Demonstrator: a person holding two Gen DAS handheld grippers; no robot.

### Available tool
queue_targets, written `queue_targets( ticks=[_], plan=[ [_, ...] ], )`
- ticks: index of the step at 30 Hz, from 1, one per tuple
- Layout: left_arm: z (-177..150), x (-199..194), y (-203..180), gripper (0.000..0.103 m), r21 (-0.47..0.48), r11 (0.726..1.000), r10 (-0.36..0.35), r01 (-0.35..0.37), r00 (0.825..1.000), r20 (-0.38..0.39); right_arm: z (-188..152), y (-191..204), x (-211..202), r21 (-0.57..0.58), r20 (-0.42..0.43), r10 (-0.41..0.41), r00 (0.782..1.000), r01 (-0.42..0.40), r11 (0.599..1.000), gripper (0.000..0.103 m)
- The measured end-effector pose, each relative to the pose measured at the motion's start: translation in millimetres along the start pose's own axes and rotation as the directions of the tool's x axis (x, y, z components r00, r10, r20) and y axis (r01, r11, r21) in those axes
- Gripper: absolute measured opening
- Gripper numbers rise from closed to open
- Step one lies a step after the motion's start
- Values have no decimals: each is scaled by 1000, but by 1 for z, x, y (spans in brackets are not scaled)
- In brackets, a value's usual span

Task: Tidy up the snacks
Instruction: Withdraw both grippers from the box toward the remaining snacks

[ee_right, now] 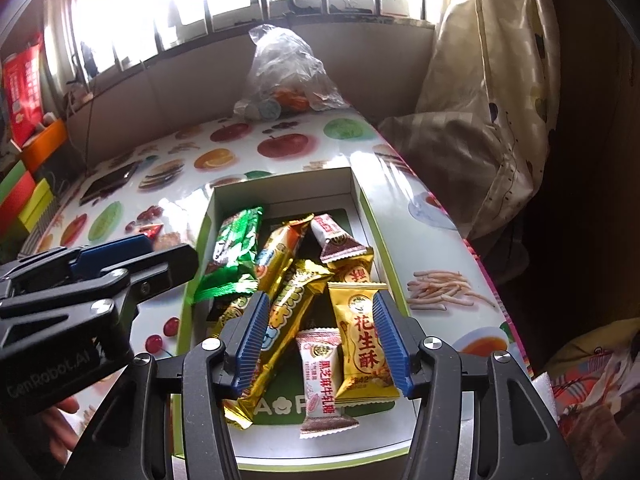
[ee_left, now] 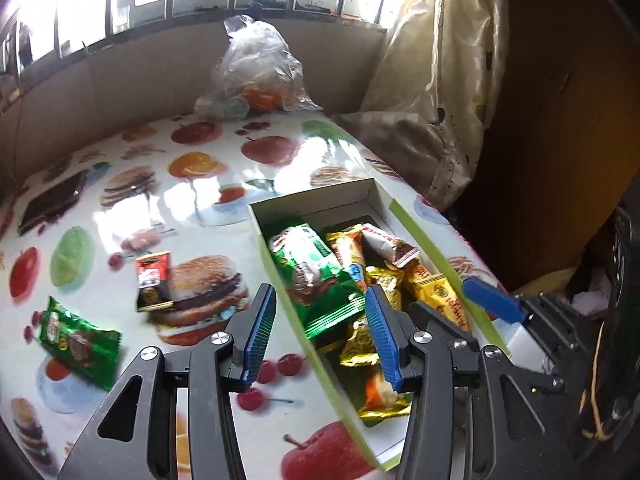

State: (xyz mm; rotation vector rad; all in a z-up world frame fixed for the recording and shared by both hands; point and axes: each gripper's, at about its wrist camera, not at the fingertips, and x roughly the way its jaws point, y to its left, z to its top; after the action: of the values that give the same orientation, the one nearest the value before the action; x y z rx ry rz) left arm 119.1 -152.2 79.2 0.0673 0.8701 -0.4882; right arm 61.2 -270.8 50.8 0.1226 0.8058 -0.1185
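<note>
I read "GenRobot.AI" on the left gripper (ee_right: 110, 254) body, "花生酥" on the gold snack packet (ee_right: 362, 334), and "黑芝麻牛轧糖" on the white packet (ee_right: 322, 380).

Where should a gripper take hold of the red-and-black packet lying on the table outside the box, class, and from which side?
Grip the red-and-black packet across its narrow width at the middle, coming from above. It lies flat on the table with its long axis running away from the camera, clear of the box, so both long edges look free for the fingers.
</note>
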Motion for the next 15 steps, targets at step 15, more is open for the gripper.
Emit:
queue_targets(
  ticks=[15],
  plan=[
    [-14, -36, 45, 48, -82, 995, 60, -57, 997, 44, 10, 36, -9, -65, 51, 33, 998, -30, 997, 54]
  ],
)
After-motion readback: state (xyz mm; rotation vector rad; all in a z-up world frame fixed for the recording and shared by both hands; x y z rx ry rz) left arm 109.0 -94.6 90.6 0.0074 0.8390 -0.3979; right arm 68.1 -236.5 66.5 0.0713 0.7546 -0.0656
